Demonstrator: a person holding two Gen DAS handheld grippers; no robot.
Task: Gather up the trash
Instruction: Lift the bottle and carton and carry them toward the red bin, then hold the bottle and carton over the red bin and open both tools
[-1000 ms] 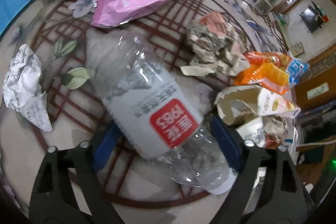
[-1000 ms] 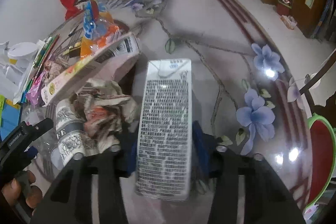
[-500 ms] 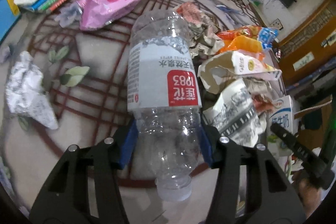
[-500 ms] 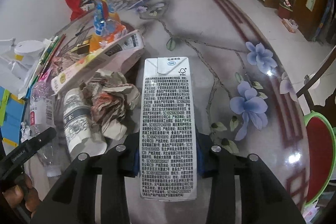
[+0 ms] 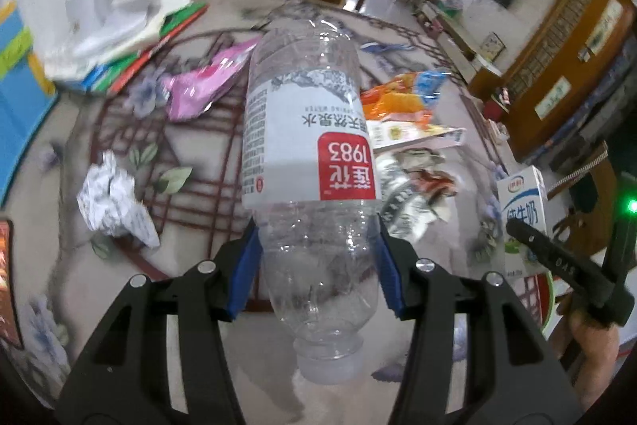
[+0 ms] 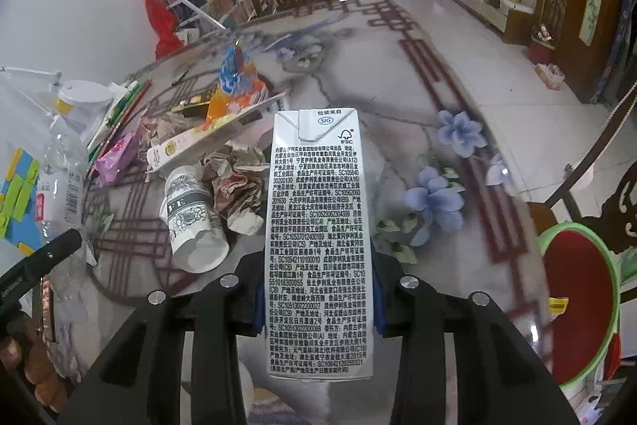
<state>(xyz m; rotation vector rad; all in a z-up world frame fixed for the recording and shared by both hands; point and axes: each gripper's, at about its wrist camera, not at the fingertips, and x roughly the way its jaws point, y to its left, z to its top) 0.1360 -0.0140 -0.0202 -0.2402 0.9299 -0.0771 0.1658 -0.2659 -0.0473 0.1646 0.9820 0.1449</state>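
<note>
My left gripper (image 5: 316,267) is shut on a clear empty plastic bottle (image 5: 308,146) with a white and red label, cap end toward the camera, lifted above the table. My right gripper (image 6: 318,299) is shut on a white milk carton (image 6: 318,234), held upright above the table; the carton also shows in the left wrist view (image 5: 523,210). On the table lie a pink wrapper (image 5: 199,90), crumpled white paper (image 5: 113,204), an orange snack bag (image 5: 402,98), a paper cup (image 6: 191,218) and crumpled brown paper (image 6: 239,190).
A flattened carton box (image 6: 215,142) leans over the trash pile. Books, coloured folders and a white lamp (image 5: 107,10) sit at the table's far left. A red bin with a green rim (image 6: 577,305) stands at the right below the table edge.
Both grippers have lifted: the bottle rose off the table and tilted upright in the view, and the carton rose higher, with the trash pile dropping farther below.
</note>
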